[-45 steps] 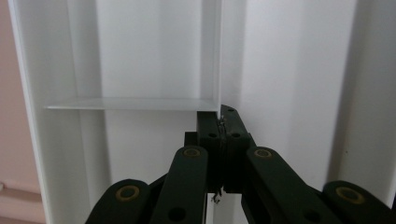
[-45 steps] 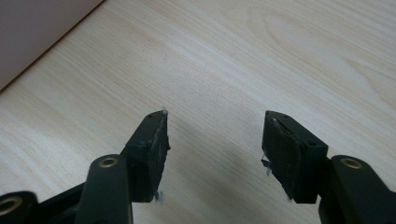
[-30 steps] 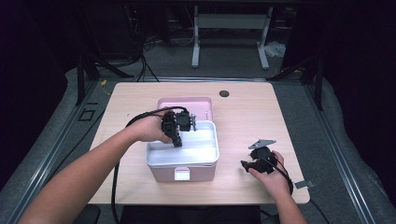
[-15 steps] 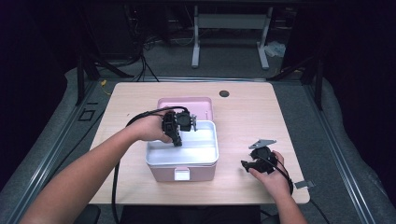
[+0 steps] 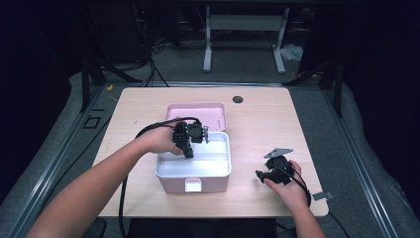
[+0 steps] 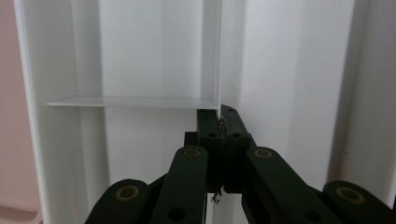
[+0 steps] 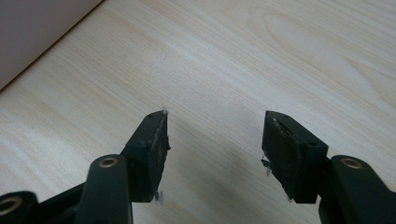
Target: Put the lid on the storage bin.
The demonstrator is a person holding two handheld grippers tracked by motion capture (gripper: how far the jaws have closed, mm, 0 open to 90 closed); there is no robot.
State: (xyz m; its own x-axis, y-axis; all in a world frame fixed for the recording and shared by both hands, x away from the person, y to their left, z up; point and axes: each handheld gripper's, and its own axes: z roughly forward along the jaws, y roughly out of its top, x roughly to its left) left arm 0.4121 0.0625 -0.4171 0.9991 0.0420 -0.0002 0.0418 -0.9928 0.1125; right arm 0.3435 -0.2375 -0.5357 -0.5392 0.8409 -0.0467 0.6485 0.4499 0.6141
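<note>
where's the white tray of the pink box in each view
High view: the white tray sits in the open pink box at table centre, left gripper reaching into it.
Left gripper view: the tray spans the picture; the shut jaws pinch its thin divider wall.
Right gripper view: not in it; a pink edge at top left may be the box.
Shared landmark: the wooden table.

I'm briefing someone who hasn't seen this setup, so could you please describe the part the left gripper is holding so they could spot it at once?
On the wooden table stands an open pink box with a white tray inside. The left gripper is shut on the thin white divider wall in that tray. Unlike the tray's outer rim, it runs through the interior, with a cross partition meeting it.
</note>
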